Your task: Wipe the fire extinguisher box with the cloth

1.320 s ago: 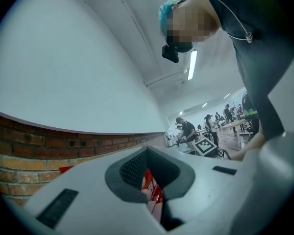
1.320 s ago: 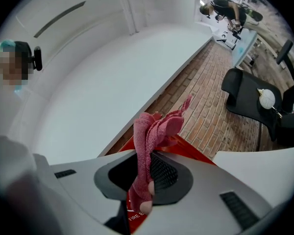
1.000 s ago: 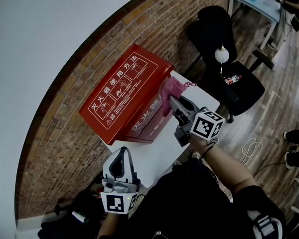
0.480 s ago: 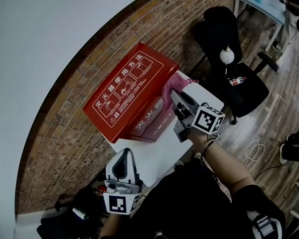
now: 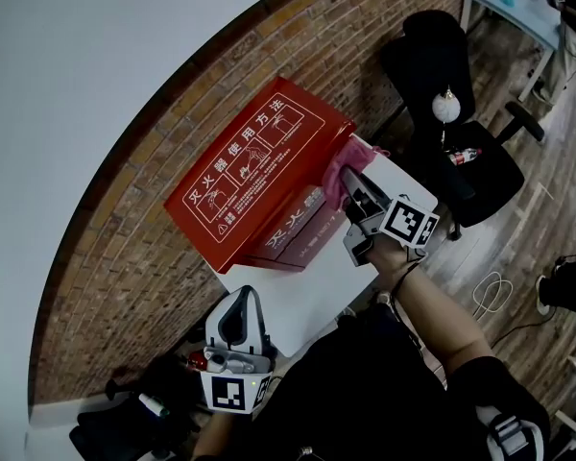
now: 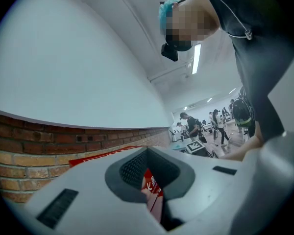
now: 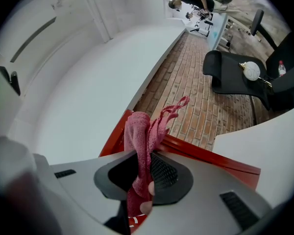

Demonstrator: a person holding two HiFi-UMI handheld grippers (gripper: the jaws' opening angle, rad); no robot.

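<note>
Showing in right gripper view alone: tool (image 7: pixel 138 182) pinching cloth (image 7: pixel 141 131)

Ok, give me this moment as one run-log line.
right gripper: shut on pink cloth | cloth: at corner of fire extinguisher box | left gripper: shut, empty, away from box

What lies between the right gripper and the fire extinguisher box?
The pink cloth, clamped in the right gripper, at the box; the right gripper view shows it.
</note>
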